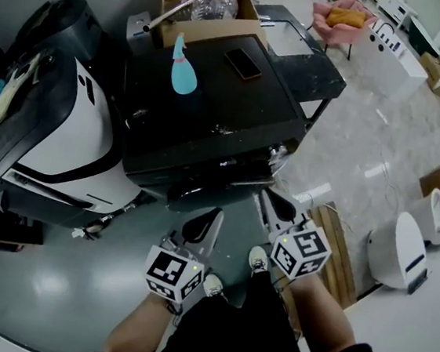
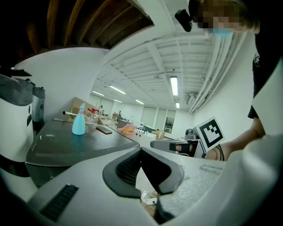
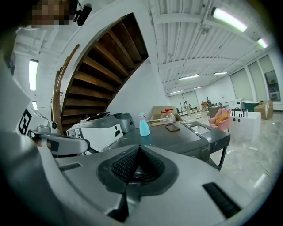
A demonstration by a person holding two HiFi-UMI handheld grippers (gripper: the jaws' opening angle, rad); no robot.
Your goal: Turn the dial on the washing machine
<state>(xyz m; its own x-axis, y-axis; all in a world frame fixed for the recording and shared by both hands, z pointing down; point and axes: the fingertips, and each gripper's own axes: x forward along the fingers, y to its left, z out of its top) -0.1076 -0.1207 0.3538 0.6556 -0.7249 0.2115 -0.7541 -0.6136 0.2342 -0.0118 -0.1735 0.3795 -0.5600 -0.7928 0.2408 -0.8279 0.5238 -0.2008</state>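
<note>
Washing machine (image 1: 67,134): white with a dark lid, ahead and to the left of the left gripper and well apart from it. Its dial cannot be made out in any view.
Left gripper (image 1: 202,227): jaws pressed together with nothing between them, clear of the machine and pointing toward the worktop's front edge.
Worktop (image 1: 211,111): a black slab straight ahead of both grippers, beyond their tips.
Spray bottle (image 1: 184,68): pale blue and upright on the worktop, ahead of the left gripper and far from its jaws.
Phone (image 1: 242,63): dark, flat on the worktop, just right of the bottle and ahead of the right gripper.
Cardboard box (image 1: 204,8): at the worktop's far edge, beyond the bottle and the phone.
Right gripper (image 1: 278,205): jaws closed and empty, beside the left gripper on its right, near the worktop's front right corner.
Pink chair (image 1: 340,23): far ahead and to the right of the right gripper.
</note>
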